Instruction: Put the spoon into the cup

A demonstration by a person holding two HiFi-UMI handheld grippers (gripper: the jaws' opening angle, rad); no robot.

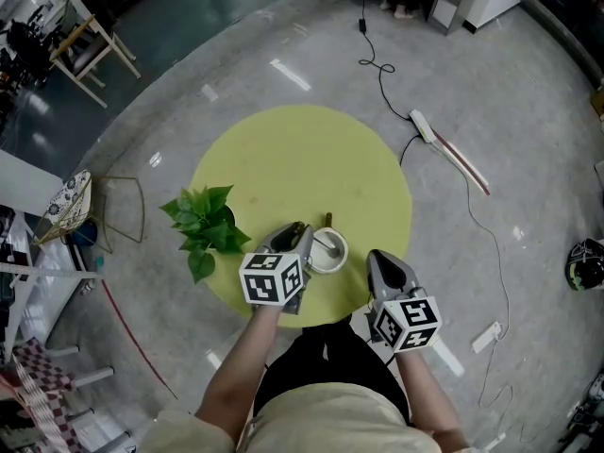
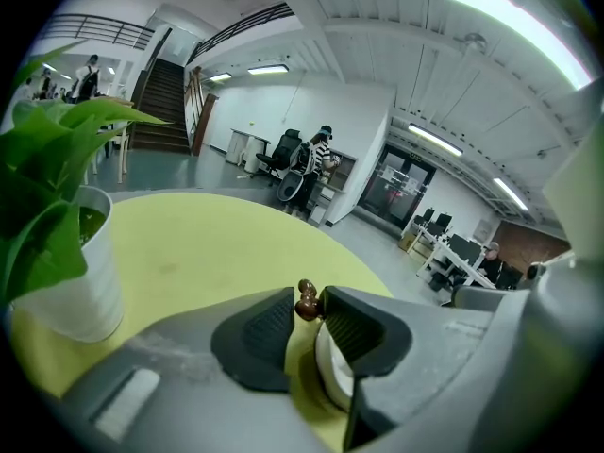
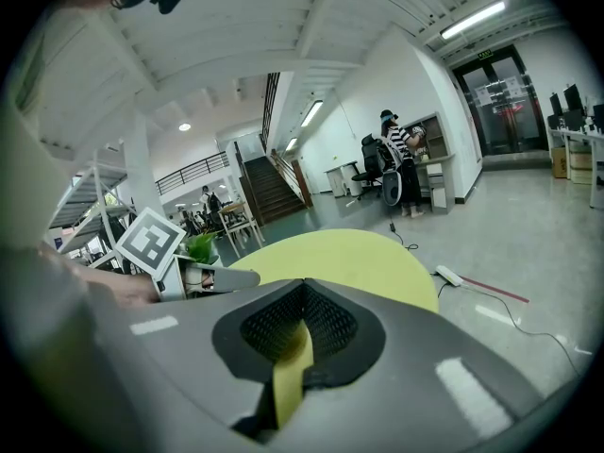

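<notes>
The white cup point(image 1: 327, 254) stands near the counter's point(image 1: 302, 154) near edge, and the spoon point(image 2: 306, 300) rests in it, its brown handle end rising past the far rim. The left tongs point(image 1: 294, 234) reach in just left of the cup with their jaws apart around that handle end, the pads not clamping it. Right of the cup, the right tongs point(image 3: 302, 289) hover closed and empty. A potted plant point(image 1: 206, 223) sits further left of the cup.
</notes>
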